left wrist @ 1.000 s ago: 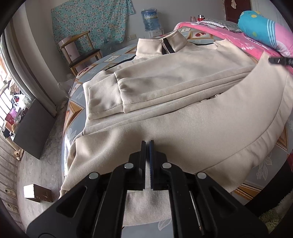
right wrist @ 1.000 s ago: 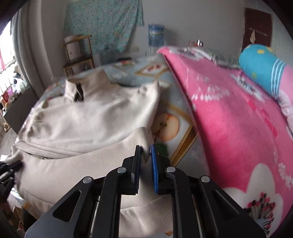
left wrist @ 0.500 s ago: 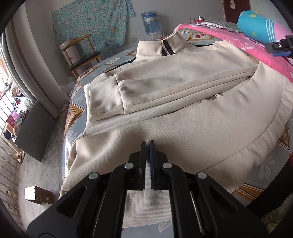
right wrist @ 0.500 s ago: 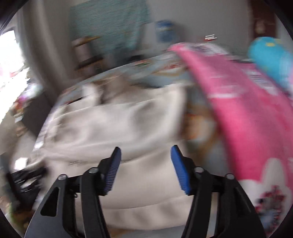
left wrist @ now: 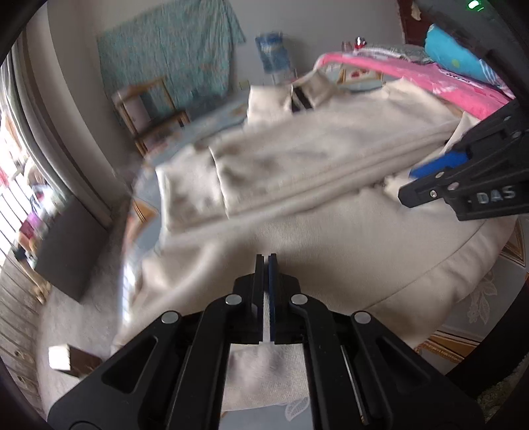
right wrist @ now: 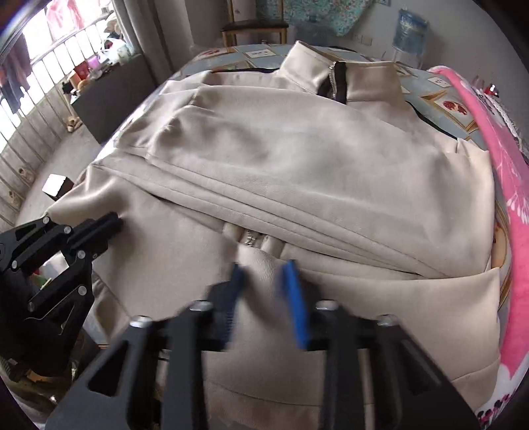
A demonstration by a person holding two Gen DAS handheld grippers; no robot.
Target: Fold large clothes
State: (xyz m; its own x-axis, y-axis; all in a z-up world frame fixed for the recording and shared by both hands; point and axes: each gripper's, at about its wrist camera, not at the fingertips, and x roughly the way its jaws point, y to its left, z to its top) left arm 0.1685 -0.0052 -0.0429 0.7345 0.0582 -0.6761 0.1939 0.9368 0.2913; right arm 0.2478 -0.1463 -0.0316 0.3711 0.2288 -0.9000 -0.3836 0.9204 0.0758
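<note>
A large beige zip-up jacket (right wrist: 297,158) lies on the bed, sleeves folded over the body, collar at the far end; it also shows in the left wrist view (left wrist: 314,158). My left gripper (left wrist: 267,261) is shut on the jacket's bottom hem at its left corner; it appears in the right wrist view (right wrist: 112,221). My right gripper (right wrist: 264,274) is open, its blue pads either side of a raised fold of fabric near the zipper's lower end (right wrist: 251,238). It enters the left wrist view (left wrist: 439,165) from the right.
A pink blanket (right wrist: 506,198) lies along the right side of the bed. A blue pillow (left wrist: 456,56) lies at the far right. A wooden chair (left wrist: 148,109), a water bottle (right wrist: 410,26) and a dark cabinet (right wrist: 109,96) stand beyond the bed. A small box (right wrist: 54,185) lies on the floor.
My right gripper let go of the hem's right corner, opened, and swung left to the middle of the jacket near the zipper. My left gripper stays shut on the hem.
</note>
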